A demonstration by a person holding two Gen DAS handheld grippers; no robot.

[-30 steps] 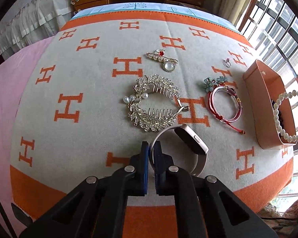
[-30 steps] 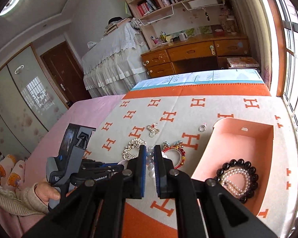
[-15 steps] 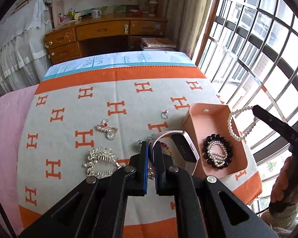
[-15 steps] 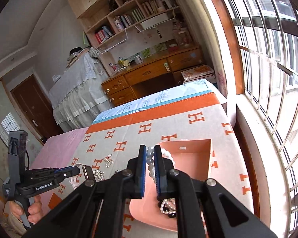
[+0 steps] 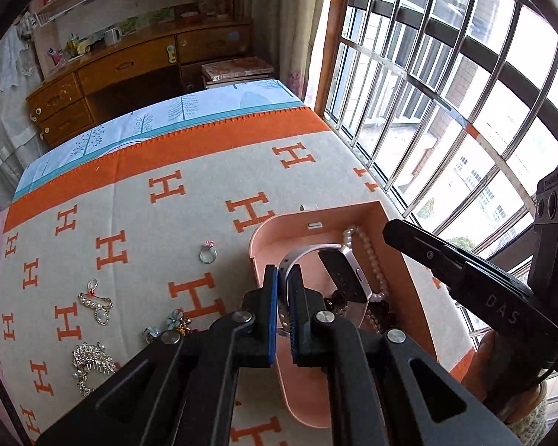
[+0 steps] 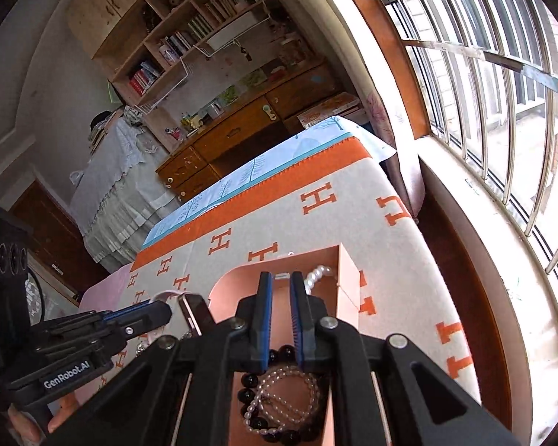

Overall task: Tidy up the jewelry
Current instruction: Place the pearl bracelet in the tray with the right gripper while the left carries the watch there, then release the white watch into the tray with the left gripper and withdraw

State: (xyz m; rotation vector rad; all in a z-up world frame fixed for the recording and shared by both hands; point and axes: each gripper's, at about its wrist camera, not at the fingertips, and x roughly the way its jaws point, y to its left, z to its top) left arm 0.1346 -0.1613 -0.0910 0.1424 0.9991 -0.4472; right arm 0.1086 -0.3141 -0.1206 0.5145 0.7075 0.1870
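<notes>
watch (image 5: 344, 273) | band clamped, left gripper (image 5: 283, 286) | face tilted toward box (image 5: 264, 230)

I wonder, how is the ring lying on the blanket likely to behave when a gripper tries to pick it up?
The ring is small and looks like smooth metal, so it may slip between flat pads. It rests on the soft blanket, so pushing would probably press it into the weave or tip it rather than roll it. Its stone setting seems delicate.
</notes>
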